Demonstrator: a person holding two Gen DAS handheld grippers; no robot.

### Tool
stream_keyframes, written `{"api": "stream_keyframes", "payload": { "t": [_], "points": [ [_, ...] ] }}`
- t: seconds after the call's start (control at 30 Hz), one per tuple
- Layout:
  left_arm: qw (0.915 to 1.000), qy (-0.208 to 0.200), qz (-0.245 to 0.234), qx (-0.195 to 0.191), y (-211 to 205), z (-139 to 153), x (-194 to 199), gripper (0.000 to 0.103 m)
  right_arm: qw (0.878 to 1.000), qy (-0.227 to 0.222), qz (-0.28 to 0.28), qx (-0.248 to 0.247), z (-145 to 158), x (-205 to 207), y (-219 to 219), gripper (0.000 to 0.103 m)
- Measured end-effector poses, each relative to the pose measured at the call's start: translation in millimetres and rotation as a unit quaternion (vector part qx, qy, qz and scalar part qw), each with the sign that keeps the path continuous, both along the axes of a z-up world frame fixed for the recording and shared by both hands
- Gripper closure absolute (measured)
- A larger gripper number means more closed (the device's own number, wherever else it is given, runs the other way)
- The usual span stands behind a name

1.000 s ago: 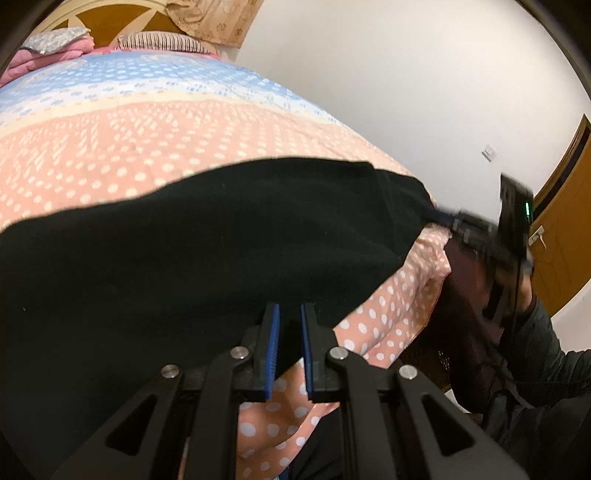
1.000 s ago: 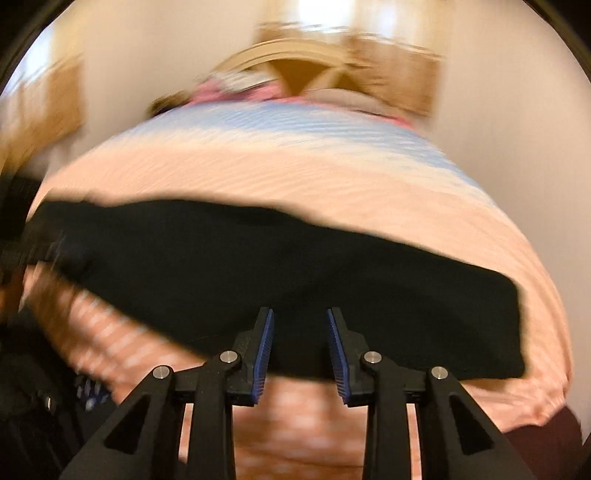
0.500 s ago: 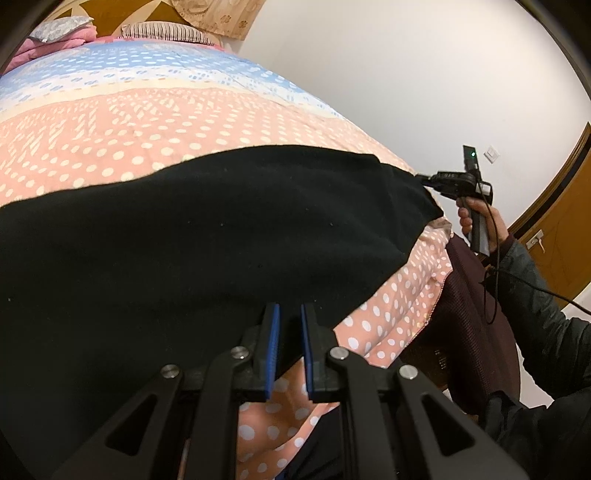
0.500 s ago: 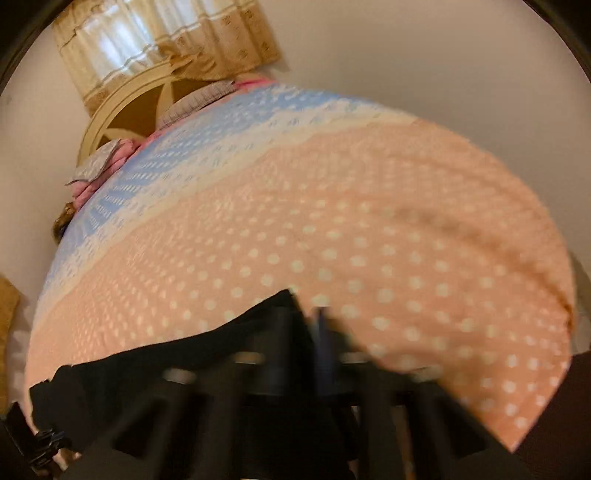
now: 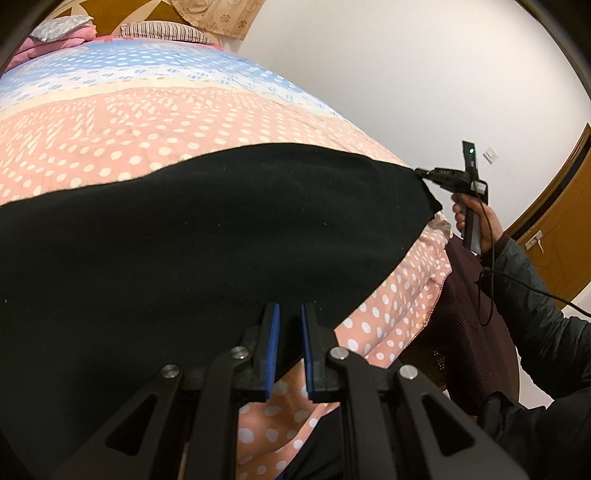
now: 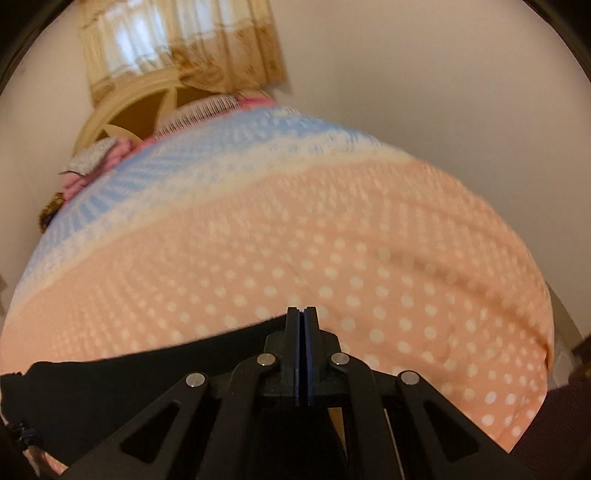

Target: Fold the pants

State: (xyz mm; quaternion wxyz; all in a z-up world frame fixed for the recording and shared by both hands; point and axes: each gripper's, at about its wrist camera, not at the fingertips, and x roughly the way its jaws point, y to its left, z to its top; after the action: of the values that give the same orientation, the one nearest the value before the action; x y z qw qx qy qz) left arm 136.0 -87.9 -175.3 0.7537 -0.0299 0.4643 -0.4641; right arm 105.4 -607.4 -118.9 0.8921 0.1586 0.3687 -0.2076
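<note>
The black pants lie spread across the pink polka-dot bedspread. My left gripper sits at the pants' near edge with a narrow gap between its blue pads; whether it grips cloth is unclear. My right gripper is shut on the far corner of the pants. It also shows in the left wrist view, held in a hand at the pants' right corner.
The bed's wooden headboard and pillows are at the far end. A white wall runs along the right of the bed. A wooden door is at the right. A dark maroon cloth hangs beside the bed.
My right gripper swung to the pants' far corner and shut on it. My left gripper stayed at the near edge.
</note>
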Motion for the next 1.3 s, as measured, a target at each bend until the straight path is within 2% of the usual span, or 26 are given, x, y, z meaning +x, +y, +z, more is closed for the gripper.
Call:
{"api": "stream_keyframes", "payload": {
  "t": [0.1, 0.17, 0.23, 0.33, 0.43, 0.53, 0.63, 0.73, 0.83, 0.93, 1.0, 1.07, 1.13, 1.27, 1.3],
  "points": [
    [1.0000, -0.001, -0.001, -0.001, 2, 1, -2, 0.090, 0.999, 0.000, -0.034, -0.003, 0, -19, -3, 0.096],
    [1.0000, -0.003, -0.001, -0.001, 2, 1, -2, 0.090, 0.999, -0.017, -0.037, 0.011, 6, -45, 1, 0.086],
    [1.0000, -0.005, -0.001, -0.002, 2, 2, -4, 0.090, 0.999, -0.023, -0.047, 0.013, 9, -69, 8, 0.081],
    [1.0000, -0.003, -0.008, -0.003, 1, 0, -7, 0.090, 0.999, -0.013, -0.040, 0.020, 1, -86, 20, 0.080],
    [1.0000, -0.007, -0.005, -0.001, 1, 1, -9, 0.090, 0.998, 0.038, -0.041, -0.008, -17, -87, 32, 0.080],
    [0.9999, -0.010, 0.002, -0.002, 6, 4, -10, 0.090, 0.997, 0.061, -0.039, 0.017, -33, -92, 33, 0.080],
    [0.9997, -0.018, 0.016, -0.001, 13, 8, -9, 0.090, 0.997, 0.063, -0.046, -0.002, -25, -97, 38, 0.080],
    [0.9980, -0.044, 0.043, 0.009, 26, 16, -8, 0.090, 0.998, 0.038, -0.047, -0.032, 0, -99, 50, 0.080],
    [0.9944, -0.066, 0.082, 0.015, 50, 23, -2, 0.090, 0.999, -0.005, -0.001, -0.039, 29, -86, 78, 0.080],
    [0.9897, -0.078, 0.118, 0.023, 72, 24, 10, 0.090, 0.995, -0.041, 0.088, 0.004, 46, -53, 118, 0.080],
    [0.9878, -0.068, 0.138, 0.027, 81, 18, 18, 0.090, 0.984, -0.048, 0.156, 0.069, 44, -17, 150, 0.080],
    [0.9878, -0.050, 0.145, 0.026, 88, 9, 23, 0.090, 0.969, -0.038, 0.219, 0.108, 36, 24, 195, 0.080],
    [0.9883, -0.043, 0.143, 0.034, 90, 0, 21, 0.090, 0.950, -0.020, 0.276, 0.142, 26, 59, 239, 0.080],
    [0.9898, -0.036, 0.137, 0.015, 97, -5, 16, 0.088, 0.904, 0.032, 0.378, 0.196, 0, 126, 334, 0.080],
    [0.9901, -0.031, 0.137, 0.008, 98, -7, 15, 0.088, 0.897, 0.042, 0.390, 0.204, -6, 138, 349, 0.080]
  ]
}}
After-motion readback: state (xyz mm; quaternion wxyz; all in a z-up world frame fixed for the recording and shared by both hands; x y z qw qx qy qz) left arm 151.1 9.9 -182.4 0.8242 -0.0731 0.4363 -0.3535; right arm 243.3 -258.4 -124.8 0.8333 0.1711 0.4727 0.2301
